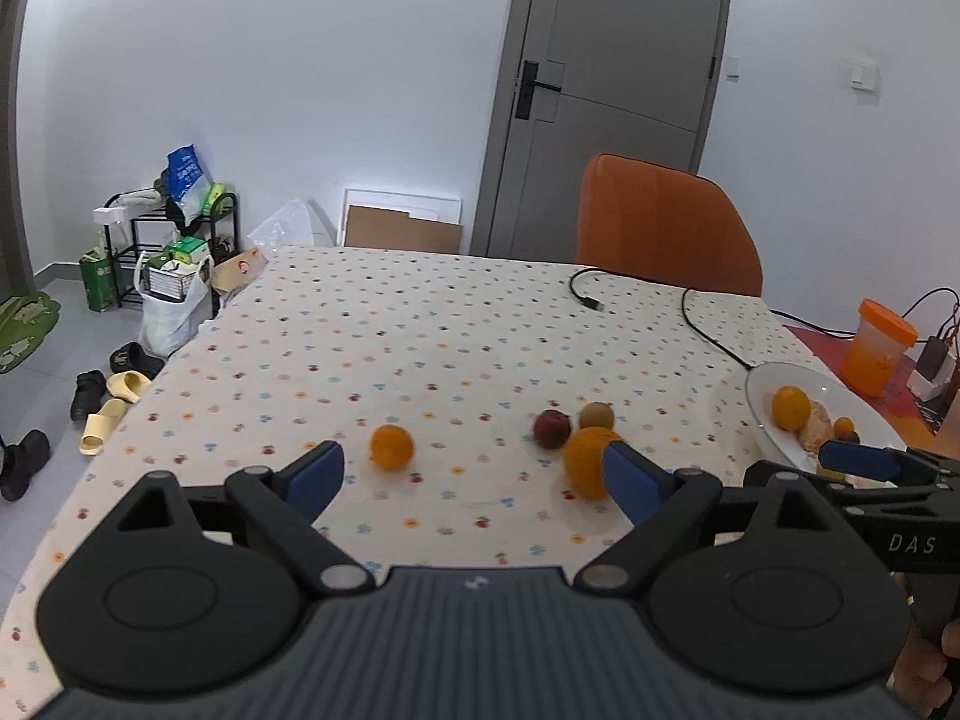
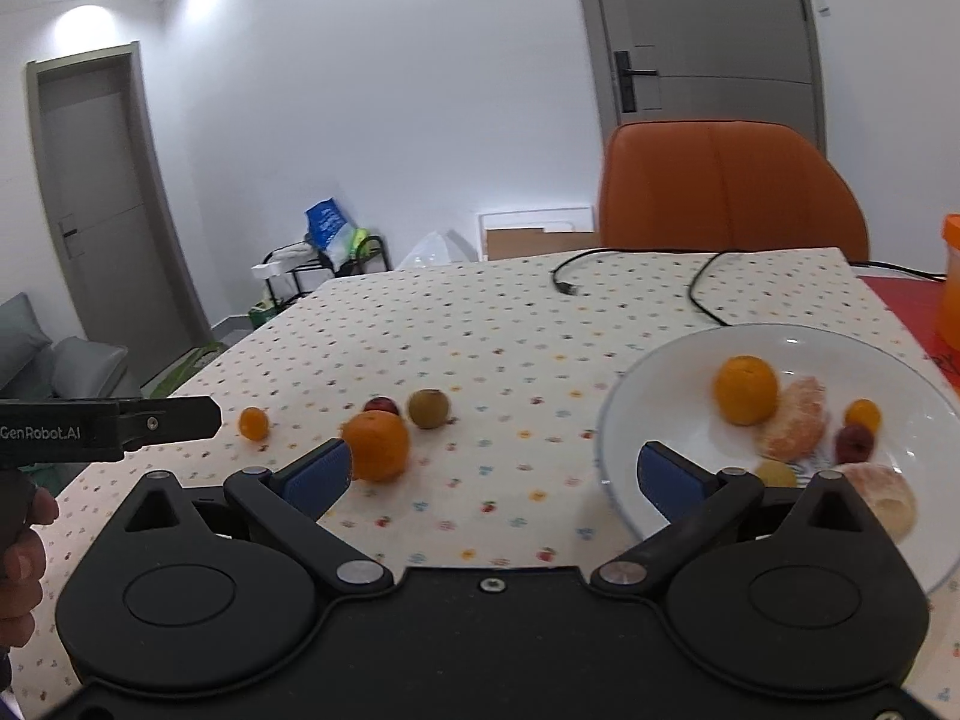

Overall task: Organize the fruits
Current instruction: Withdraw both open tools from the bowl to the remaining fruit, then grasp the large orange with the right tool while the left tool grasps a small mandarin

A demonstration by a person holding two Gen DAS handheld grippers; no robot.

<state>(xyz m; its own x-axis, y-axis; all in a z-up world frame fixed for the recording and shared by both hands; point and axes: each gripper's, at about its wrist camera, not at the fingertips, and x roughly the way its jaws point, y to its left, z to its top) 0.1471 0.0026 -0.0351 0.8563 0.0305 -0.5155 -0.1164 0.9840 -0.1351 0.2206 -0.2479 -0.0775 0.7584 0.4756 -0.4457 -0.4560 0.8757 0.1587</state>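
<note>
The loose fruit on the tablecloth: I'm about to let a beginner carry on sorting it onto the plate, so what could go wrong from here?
1. The large orange sits touching the red fruit and near the greenish fruit; closing on one may send the others rolling.
2. The small orange lies alone toward the table's left edge and could roll off if nudged.
3. The white plate is already crowded, so an added fruit might roll out.

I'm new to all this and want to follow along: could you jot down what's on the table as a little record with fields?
Surface: table with dotted cloth
Loose fruit: small orange, big orange, red fruit, greenish-brown fruit
Plate: white, holds an orange, peeled segments, small fruits
Left gripper: open, empty
Right gripper: open, empty
Also there: black cable, orange chair
</note>
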